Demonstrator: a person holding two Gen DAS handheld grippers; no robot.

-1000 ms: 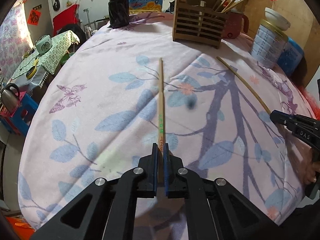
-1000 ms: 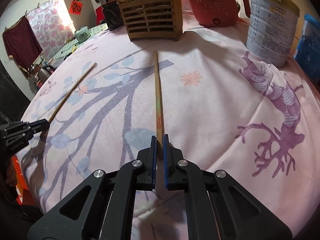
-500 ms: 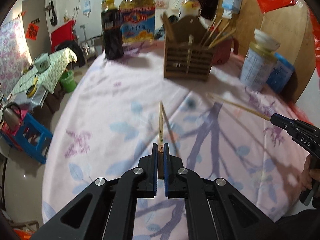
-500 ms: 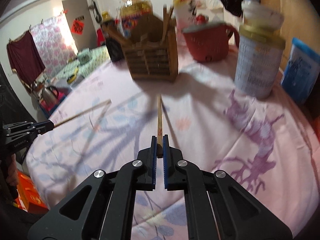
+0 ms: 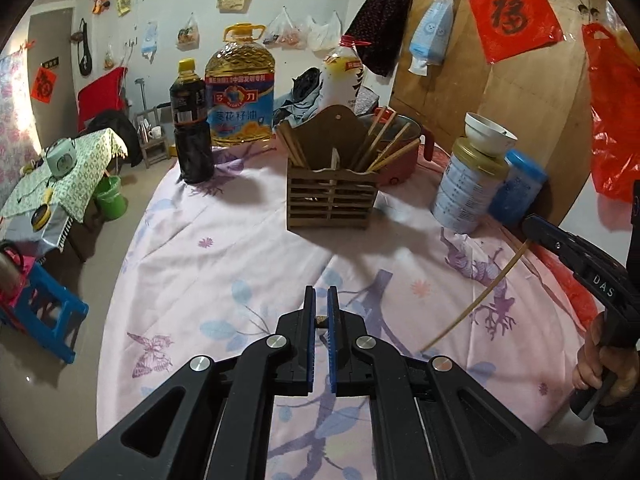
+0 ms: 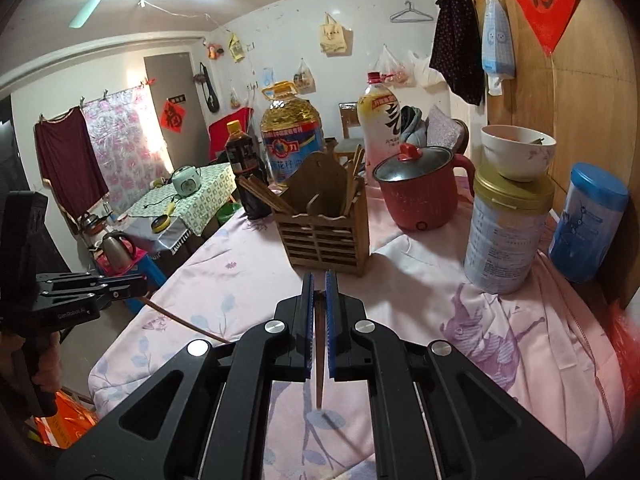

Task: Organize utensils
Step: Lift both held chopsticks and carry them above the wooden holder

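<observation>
Each claw's got a chopstick pinched: left gripper (image 5: 320, 300) clamps one (image 5: 320, 321) end-on, right gripper (image 6: 319, 286) holds its chopstick (image 6: 319, 360) tip hanging down above the pink tablecloth (image 5: 224, 256). Both up off the table, wooden holder (image 5: 331, 196) ahead, open cloth between. Milk tin (image 6: 506, 240) sits right, near the edge.

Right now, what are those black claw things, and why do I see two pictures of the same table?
They are two grippers, each held in a person's hand, each carrying its own camera. One picture looks along the left gripper, the other along the right gripper. Each is shut on one chopstick: the right chopstick hangs tip-down above the pink flowered tablecloth; the left chopstick shows best from the other camera. On the table stand a wooden chopstick holder, bottles, a red pot and tins.
</observation>
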